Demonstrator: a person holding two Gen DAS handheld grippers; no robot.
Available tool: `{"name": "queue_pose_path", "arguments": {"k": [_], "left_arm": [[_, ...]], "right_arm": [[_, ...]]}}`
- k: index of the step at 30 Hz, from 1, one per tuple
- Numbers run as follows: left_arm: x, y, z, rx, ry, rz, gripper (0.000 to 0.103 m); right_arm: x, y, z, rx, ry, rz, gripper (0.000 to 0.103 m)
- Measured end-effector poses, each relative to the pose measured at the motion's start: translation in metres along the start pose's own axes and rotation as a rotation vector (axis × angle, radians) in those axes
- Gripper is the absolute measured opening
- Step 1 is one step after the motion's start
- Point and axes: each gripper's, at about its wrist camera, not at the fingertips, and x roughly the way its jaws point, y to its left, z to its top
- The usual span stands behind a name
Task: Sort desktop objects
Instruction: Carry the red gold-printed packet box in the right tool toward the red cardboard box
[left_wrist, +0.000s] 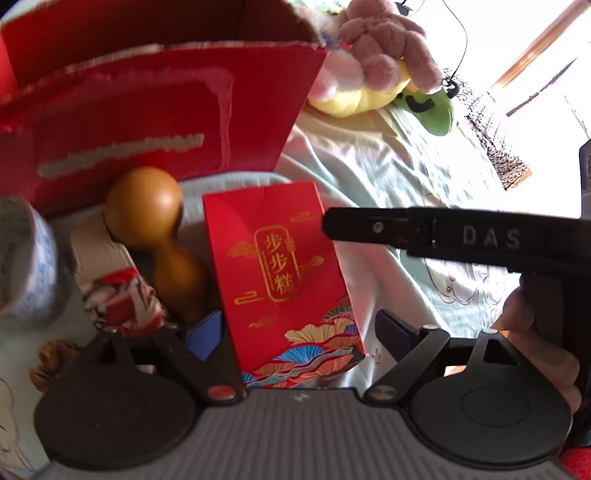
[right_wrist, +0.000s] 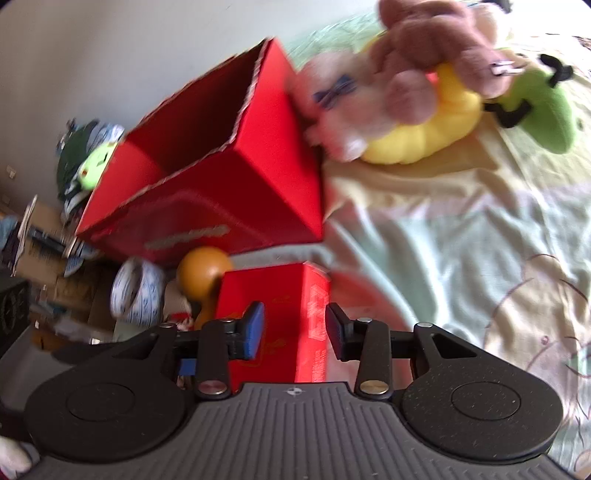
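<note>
Left gripper (left_wrist: 299, 338) jaws wide apart, the red packet box (left_wrist: 280, 273) standing between them, not clamped; gaps show on both sides. Right gripper (right_wrist: 295, 328) jaws also apart, straddling the same box (right_wrist: 280, 325) near its top edge; contact with the pads can't be told, view is blurred. In the left view the right gripper's black finger (left_wrist: 443, 232) reaches in from the right, its tip at the box's upper right edge.

Box stands upright, long axis vertical, gold-printed front facing the left camera, fan pattern at its bottom, top flap leaning slightly away.

Just left of the box: a tan gourd (left_wrist: 155, 236), upright, round top, narrow waist, close to the box's left edge. Left of that a white-and-red patterned pouch (left_wrist: 110, 280), then a blue-and-white cup (left_wrist: 26, 258) at the frame edge. Behind them a big open red carton (left_wrist: 147, 110), top open, torn edges, its front wall just behind the gourd. Right of the carton, a plush pile (left_wrist: 384, 62): pink-brown bear, yellow and green toys, leaning on the carton's side.

All of it sits on a bed sheet (left_wrist: 388, 166), pale green and cream with cartoon prints, wrinkled. Bright window (left_wrist: 535, 55) at upper right; plain grey wall (right_wrist: 110, 55) behind the carton, floor clutter (right_wrist: 44, 240) at left.
</note>
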Motion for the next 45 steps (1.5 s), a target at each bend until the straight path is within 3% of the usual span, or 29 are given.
{"name": "queue_pose_path", "arguments": {"k": [3,8,18,27,36,45], "left_arm": [[0.006,0.000,0.001,-0.013,0.013,-0.007,0.089],[0.013,-0.012,0.002,0.044,0.005,0.048,0.088],[0.025,-0.043,0.014,0.169,-0.027,0.097,0.080],[0.030,-0.072,0.025,0.265,-0.055,0.092,0.070],[0.015,-0.100,0.046,0.372,-0.114,0.079,0.070],[-0.039,-0.130,0.073,0.496,-0.280,0.058,0.070]], "right_arm": [[0.013,-0.002,0.001,0.015,0.071,0.020,0.042],[0.020,-0.015,-0.001,0.076,0.127,0.034,0.044],[-0.005,-0.044,-0.003,0.138,0.058,-0.004,0.038],[-0.021,-0.063,-0.002,0.186,-0.008,-0.049,0.038],[-0.053,-0.067,0.005,0.212,-0.141,-0.075,0.039],[-0.106,-0.041,0.033,0.148,-0.382,-0.115,0.040]]}}
